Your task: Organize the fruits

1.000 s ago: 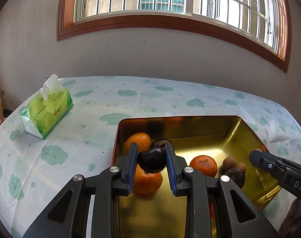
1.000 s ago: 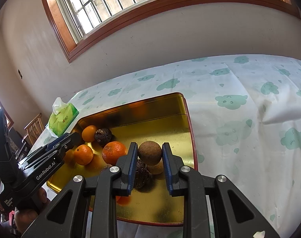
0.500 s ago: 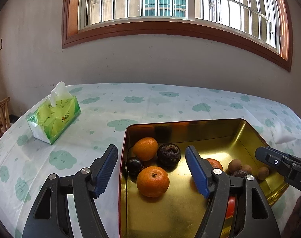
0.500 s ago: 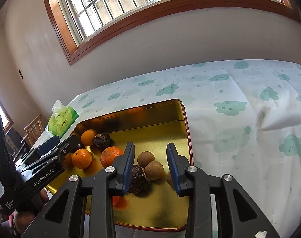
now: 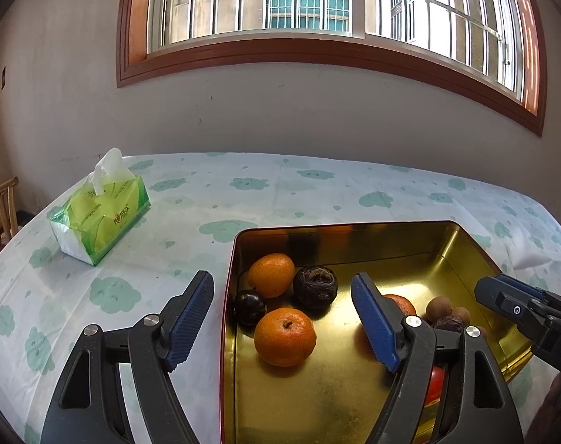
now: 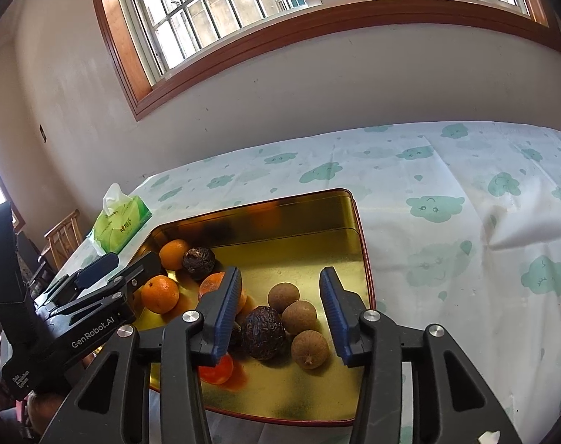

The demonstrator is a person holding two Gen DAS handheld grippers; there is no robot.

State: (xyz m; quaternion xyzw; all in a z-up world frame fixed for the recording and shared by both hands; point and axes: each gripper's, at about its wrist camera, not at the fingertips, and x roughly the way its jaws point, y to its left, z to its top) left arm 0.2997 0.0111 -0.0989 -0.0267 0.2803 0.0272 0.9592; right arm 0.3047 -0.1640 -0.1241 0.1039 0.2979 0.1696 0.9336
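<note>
Both grippers have just let go of their fruit; a second ago the left gripper (image 5: 282, 327) was clamped on a small glossy dark round fruit (image 5: 249, 308) and the right gripper (image 6: 280, 314) on a brown rough-skinned round fruit, and now each stands with its blue-padded jaws spread wide and nothing between them. The dark fruit lies on the floor of the shallow gold-coloured metal tray with a red rim (image 5: 354, 236), near its left wall, touching a smooth orange mandarin (image 5: 285, 336) in front and close beside a second mandarin (image 5: 271, 274) and a wrinkled dark brown ball-shaped fruit (image 5: 315, 286) behind; the tray itself sits on the white tablecloth printed with green clouds (image 5: 243, 188). In the right wrist view three brown fruits (image 6: 299, 316) sit clustered toward the tray's right side, beside another wrinkled dark fruit (image 6: 264, 333); which of the three was the one released I cannot tell for sure. A green plastic tissue pack (image 5: 101, 209) stands well apart on the cloth; both grippers have drawn back from the tray floor. My reading is that two placements are done, with dark and orange fruit gathered left and brown fruit right; a red-orange fruit (image 6: 217, 370) under the right gripper's left finger may be left to sort.
</note>
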